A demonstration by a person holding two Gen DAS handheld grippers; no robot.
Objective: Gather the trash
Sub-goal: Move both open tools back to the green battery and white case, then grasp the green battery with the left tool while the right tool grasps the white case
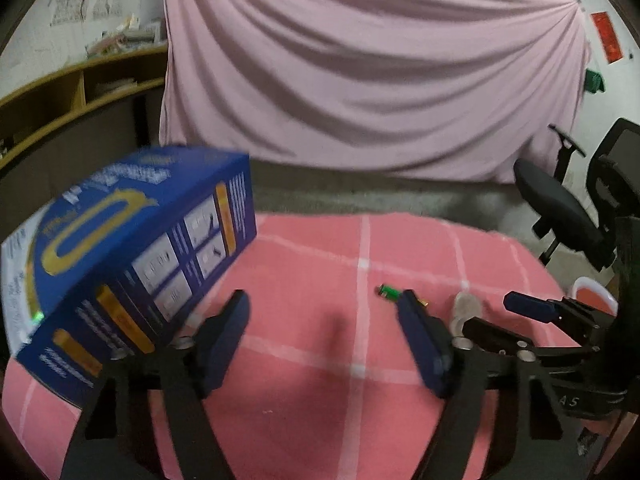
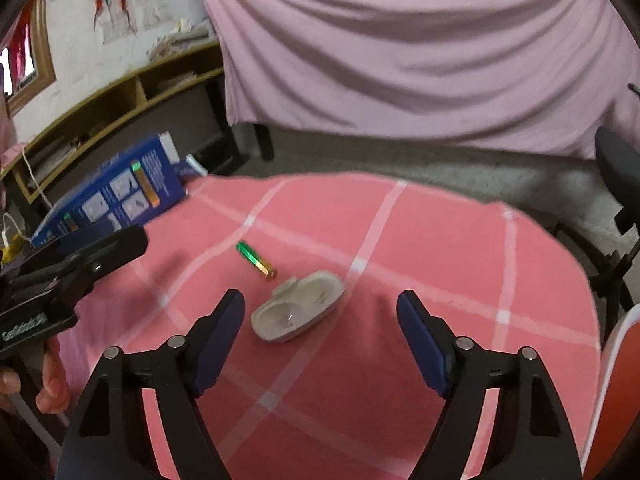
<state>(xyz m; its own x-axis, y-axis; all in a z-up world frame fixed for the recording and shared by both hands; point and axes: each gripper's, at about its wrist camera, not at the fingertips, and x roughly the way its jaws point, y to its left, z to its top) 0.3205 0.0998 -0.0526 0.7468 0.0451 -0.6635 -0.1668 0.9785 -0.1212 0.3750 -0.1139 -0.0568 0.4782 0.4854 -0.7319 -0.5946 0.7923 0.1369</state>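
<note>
Now, starting at my far left, the blue box point(image 1: 132, 256) sits tilted on the pink checked tablecloth point(image 1: 304, 360), its printed side panels facing my left wrist camera. It lies just beside the left finger of my left claw point(image 1: 322, 340), but I cannot tell whether they touch. That claw is spread wide with nothing between its fingers, hanging above bare cloth.

Moving right, a small green battery point(image 1: 390, 293) with a gold end lies on the cloth, partly hidden in the left view behind my left claw's right finger. From the right wrist camera the same battery point(image 2: 256, 260) lies slanted, near the middle of the cloth point(image 2: 440, 264) and well apart from the box point(image 2: 116, 196) at the table's left edge.

Just beside the battery, to its right and nearer to me, rests a pale grey plastic casing point(image 2: 298, 312), a shallow hollowed piece lying open side up. It sits ahead of my right claw point(image 2: 320, 320), between the lines of the two fingers but closer to the left one; neither finger touches it. The right claw is also wide open and holds nothing. In the left view that casing point(image 1: 466, 308) shows only as a blurred pale shape, with the right claw point(image 1: 532, 312) next to it.

At the far right a black office chair point(image 1: 568, 208) stands off the table, and a pink sheet point(image 1: 360, 72) hangs behind everything.
</note>
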